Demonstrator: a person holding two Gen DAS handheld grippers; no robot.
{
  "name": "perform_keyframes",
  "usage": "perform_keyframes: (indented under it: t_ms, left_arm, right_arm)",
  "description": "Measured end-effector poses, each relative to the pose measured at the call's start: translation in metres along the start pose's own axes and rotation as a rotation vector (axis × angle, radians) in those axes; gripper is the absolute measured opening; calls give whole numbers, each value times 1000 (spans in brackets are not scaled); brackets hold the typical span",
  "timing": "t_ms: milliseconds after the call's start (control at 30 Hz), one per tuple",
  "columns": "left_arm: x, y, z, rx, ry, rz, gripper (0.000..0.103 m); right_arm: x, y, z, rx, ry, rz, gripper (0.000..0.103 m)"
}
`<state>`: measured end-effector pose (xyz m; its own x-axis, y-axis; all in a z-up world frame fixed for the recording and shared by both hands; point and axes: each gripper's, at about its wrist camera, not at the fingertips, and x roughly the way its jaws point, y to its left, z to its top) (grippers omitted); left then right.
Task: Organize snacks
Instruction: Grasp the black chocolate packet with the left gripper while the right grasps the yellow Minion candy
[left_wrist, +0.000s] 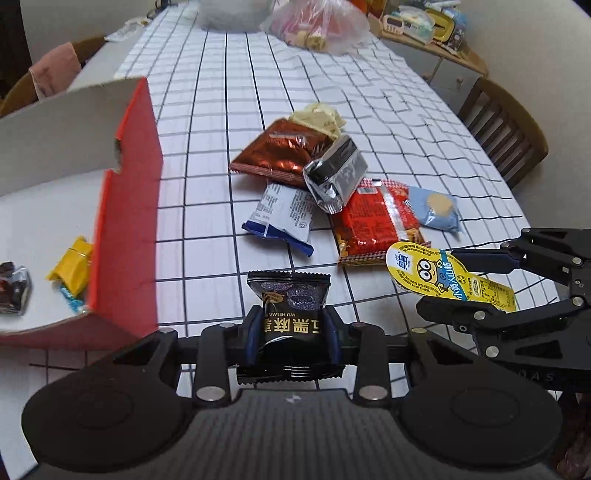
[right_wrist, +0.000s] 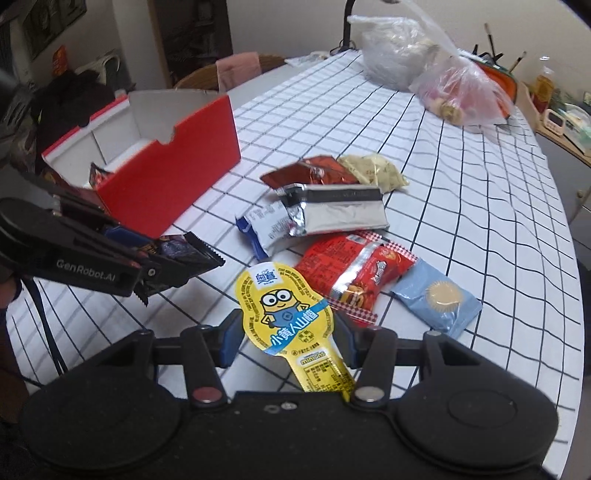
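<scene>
Left wrist view showed open checked tabletop (left_wrist: 229, 92) beyond the snack pile (left_wrist: 325, 192), with the red box (left_wrist: 129, 206) walling the left side. Left claw (left_wrist: 291, 332) was clamped narrowly on a black packet (left_wrist: 288, 295), long axis pointing forward. Right claw (right_wrist: 288, 336) gripped a yellow cartoon packet (right_wrist: 284, 306) lengthwise above the tabletop, wide end forward.

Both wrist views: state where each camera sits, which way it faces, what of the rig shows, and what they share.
Left wrist: behind the left gripper, angled down over the table; its fingers clamp the black packet; red box at left, right gripper at right.
Right wrist: behind the right gripper, angled down; it holds the yellow Minions pack; left gripper at left.
Shared: box, snack pile, checked tablecloth.
</scene>
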<state>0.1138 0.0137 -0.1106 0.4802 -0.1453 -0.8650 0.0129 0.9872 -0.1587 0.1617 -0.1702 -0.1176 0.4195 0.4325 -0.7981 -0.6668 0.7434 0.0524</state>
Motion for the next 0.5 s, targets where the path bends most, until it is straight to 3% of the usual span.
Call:
perform_keyframes:
  t_ms: [500]
  left_arm:
    - [-74, 27, -5, -27, -147, -22, 33]
  right_arm:
    - [-35, 54, 32, 48, -109, 8, 50]
